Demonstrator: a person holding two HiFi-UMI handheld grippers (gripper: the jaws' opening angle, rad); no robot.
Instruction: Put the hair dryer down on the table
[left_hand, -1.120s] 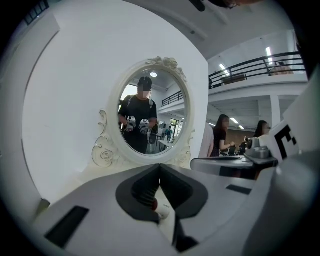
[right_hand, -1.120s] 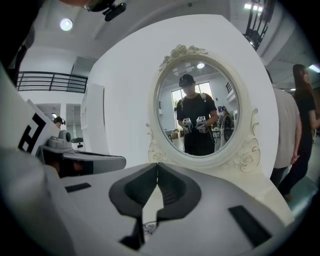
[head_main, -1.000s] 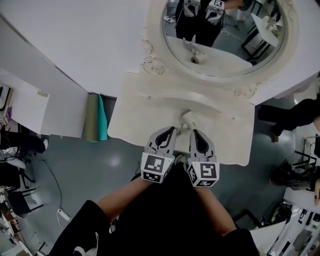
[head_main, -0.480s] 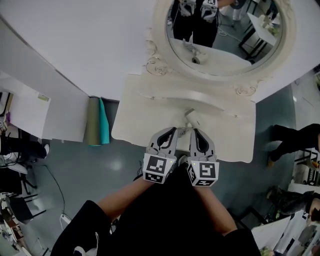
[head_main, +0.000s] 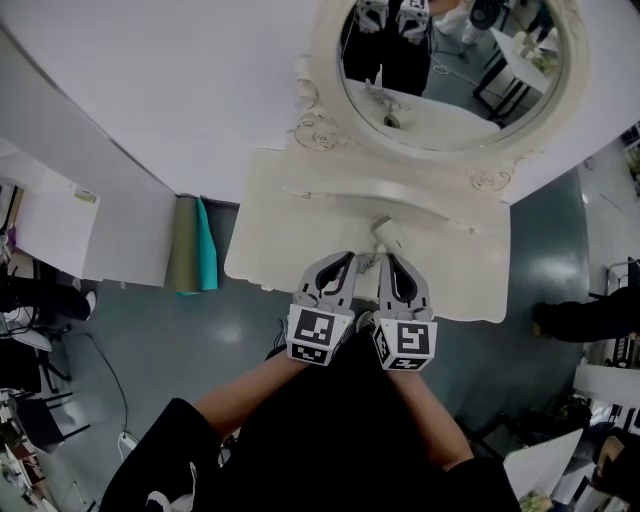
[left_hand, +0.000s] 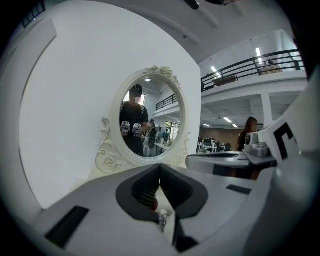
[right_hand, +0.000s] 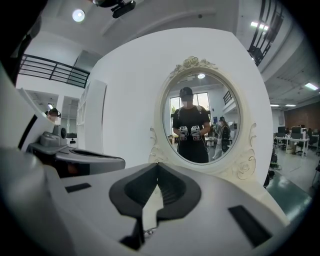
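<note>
A small cream hair dryer (head_main: 381, 233) lies on the cream dressing table (head_main: 270, 220), just ahead of both grippers and free of them. My left gripper (head_main: 346, 259) and right gripper (head_main: 389, 260) hang side by side over the table's front edge, pointing at the mirror. The left gripper view shows the left gripper (left_hand: 160, 169) with jaw tips pressed together and nothing held. In the right gripper view the right gripper (right_hand: 157, 168) is shut the same way, empty. A sliver of the dryer shows through the gap below the left jaws.
An oval mirror (head_main: 450, 70) in an ornate cream frame stands at the table's back and reflects the person and both grippers. Teal and olive rolls (head_main: 190, 243) lean beside the table's left end. White partitions stand at left; grey floor surrounds the table.
Both grippers stay shut and side by side at the table's front. The head view has drifted slightly, and a person at the right edge has moved off toward the lower right.
</note>
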